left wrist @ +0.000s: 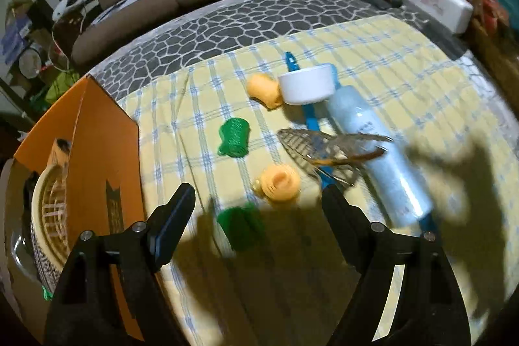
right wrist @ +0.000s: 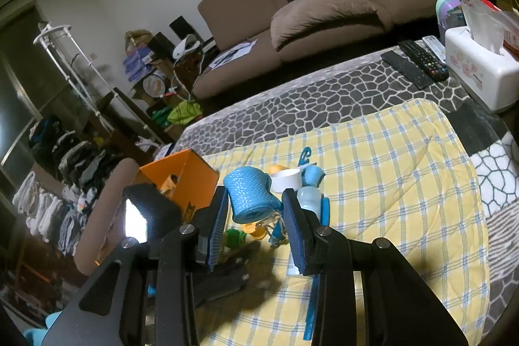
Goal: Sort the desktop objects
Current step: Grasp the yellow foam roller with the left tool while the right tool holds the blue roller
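green roll (left wrist: pixel 240 231) between open left claw (left wrist: pixel 259 209), blue roll (right wrist: pixel 251 198) clamped in right claw (right wrist: pixel 256 206)

Dim indoor light, warm and yellowish on the checked cloth (left wrist: pixel 373 60). Heavy fisheye bending in both views, with black vignetted corners. Broad dark shadows across the cloth's near part in the left wrist view, soft-edged, swallowing the green roller (left wrist: pixel 241 227). Motion blur over the pale bottle (left wrist: pixel 373 148) and the far clutter. Sharper in the right wrist view, with 1 blown-out white glare patch (right wrist: pixel 136 221) at lower left.
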A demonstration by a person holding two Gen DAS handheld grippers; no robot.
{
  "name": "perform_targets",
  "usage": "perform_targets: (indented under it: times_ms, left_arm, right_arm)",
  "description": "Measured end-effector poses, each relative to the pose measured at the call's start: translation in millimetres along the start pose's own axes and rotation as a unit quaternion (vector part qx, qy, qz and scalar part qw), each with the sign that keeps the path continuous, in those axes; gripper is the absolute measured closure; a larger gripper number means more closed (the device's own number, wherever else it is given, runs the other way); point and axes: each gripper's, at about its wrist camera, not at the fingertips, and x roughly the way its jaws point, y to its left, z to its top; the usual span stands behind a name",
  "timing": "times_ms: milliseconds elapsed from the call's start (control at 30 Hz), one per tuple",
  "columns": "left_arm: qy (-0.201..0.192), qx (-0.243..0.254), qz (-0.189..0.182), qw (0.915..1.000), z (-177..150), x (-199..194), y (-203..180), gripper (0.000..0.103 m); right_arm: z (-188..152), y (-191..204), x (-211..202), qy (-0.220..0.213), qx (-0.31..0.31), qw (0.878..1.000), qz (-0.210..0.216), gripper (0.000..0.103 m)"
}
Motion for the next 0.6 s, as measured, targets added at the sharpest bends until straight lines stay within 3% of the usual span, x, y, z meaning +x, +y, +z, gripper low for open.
perform_targets:
  times_ms: [100, 267, 367, 600]
  left_arm:
    - [0.004, 0.000, 0.001, 1.0000, 2, 14, 0, 0.026]
    - [0.000, -0.022, -0.027, 0.9994, 1, 25, 7, 0.062]
    - [-0.005, -0.036, -0.043, 0.9984, 1, 24, 10, 0.072]
    - [-0.049, -0.042, -0.078, 0.9949, 1, -15, 15, 0.075]
  right_arm:
    - [0, 1, 1, 0.001, 0.001, 1.000, -0.001, 0.068]
    - [1, 2, 3, 0.001, -0.001, 1.000, 0.000, 0.068]
    - [0, 3, 4, 0.003, -0.004, 1.000, -0.001, 0.068]
    - [-4, 13, 8, 0.009, -0.016, 1.000, -0.001, 0.068]
